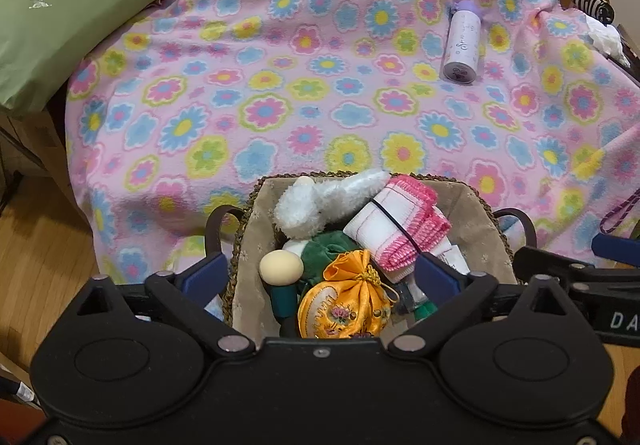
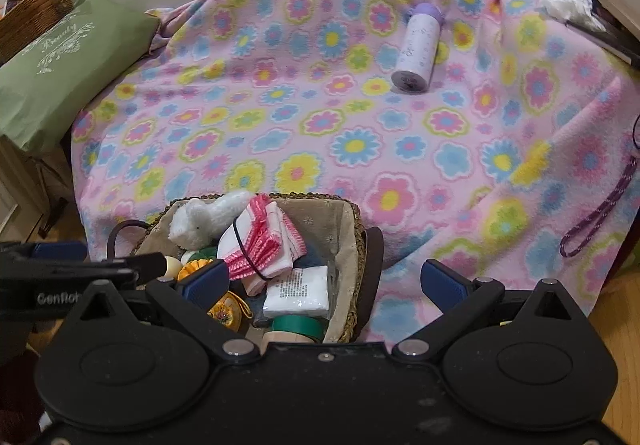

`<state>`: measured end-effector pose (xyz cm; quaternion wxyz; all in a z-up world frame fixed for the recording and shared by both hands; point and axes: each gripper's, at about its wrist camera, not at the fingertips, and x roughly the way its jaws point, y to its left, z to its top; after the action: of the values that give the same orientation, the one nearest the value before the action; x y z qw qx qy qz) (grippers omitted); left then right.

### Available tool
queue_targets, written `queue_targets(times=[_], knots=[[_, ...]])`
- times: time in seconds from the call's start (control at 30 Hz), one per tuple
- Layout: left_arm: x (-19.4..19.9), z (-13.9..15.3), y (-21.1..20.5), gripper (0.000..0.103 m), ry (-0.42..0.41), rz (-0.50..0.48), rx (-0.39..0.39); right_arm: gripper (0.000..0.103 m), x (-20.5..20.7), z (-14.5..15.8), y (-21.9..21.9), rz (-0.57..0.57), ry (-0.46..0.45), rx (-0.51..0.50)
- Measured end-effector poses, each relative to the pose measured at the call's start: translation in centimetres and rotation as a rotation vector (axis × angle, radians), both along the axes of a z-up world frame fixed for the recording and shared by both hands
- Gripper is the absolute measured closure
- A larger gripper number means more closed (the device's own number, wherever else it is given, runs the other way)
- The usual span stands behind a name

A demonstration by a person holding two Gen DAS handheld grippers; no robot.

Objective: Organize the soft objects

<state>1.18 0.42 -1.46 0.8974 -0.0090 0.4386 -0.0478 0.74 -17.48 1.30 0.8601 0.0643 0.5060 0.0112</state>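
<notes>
A woven basket (image 1: 244, 229) with a beige flowered lining and dark loop handles sits at the lower middle of the left wrist view, on a pink flowered blanket (image 1: 320, 85). It is packed with soft things: a white plush toy (image 1: 320, 201) lying across the top with its long axis running from lower left to upper right, a folded white cloth with pink edging (image 1: 396, 229) bound by a black band and tilted the same way, a yellow satin pouch (image 1: 352, 301) tied at its neck, and green fabric (image 1: 320, 249) under the toy. A white wrapped packet (image 2: 298, 291) lies flat in the basket's right half in the right wrist view. A purple-capped bottle (image 1: 462, 43) lies on its side at upper right, cap pointing away. The left tongs (image 1: 320, 277) stand spread wide over the basket, pinching nothing; the right tongs (image 2: 322, 279) are likewise spread and empty, straddling the basket's right rim
</notes>
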Motion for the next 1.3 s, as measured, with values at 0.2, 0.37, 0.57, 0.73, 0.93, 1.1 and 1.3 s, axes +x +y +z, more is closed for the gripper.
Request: queue_targets(times=[0.2, 0.37, 0.57, 0.73, 0.93, 1.1, 1.3], knots=[[-0.2, 0.1, 0.1, 0.005, 0.003, 0.010, -0.007, 0.000, 0.3, -0.5, 0.0, -0.038, 0.069, 0.012], [-0.3, 0.1, 0.1, 0.005, 0.024, 0.019, -0.002, 0.000, 0.1, -0.6, 0.1, -0.060, 0.081, 0.030], [-0.4, -0.2, 0.0, 0.005, 0.057, 0.033, 0.020, 0.000, 0.3, -1.0, 0.1, -0.079, 0.103, 0.008], [-0.5, -0.4, 0.0, 0.005, 0.070, 0.033, 0.022, 0.000, 0.2, -1.2, 0.0, -0.090, 0.120, -0.001], [-0.5, -0.4, -0.1, 0.005, 0.070, 0.040, 0.032, 0.000, 0.2, -1.2, 0.1, -0.086, 0.127, -0.007], [-0.4, -0.5, 0.1, 0.005, 0.074, 0.048, 0.030, 0.000, 0.2, -1.3, 0.1, -0.083, 0.128, -0.008], [-0.5, -0.7, -0.1, 0.005, 0.077, 0.046, 0.037, 0.000, 0.2, -1.4, 0.1, -0.082, 0.133, -0.005]])
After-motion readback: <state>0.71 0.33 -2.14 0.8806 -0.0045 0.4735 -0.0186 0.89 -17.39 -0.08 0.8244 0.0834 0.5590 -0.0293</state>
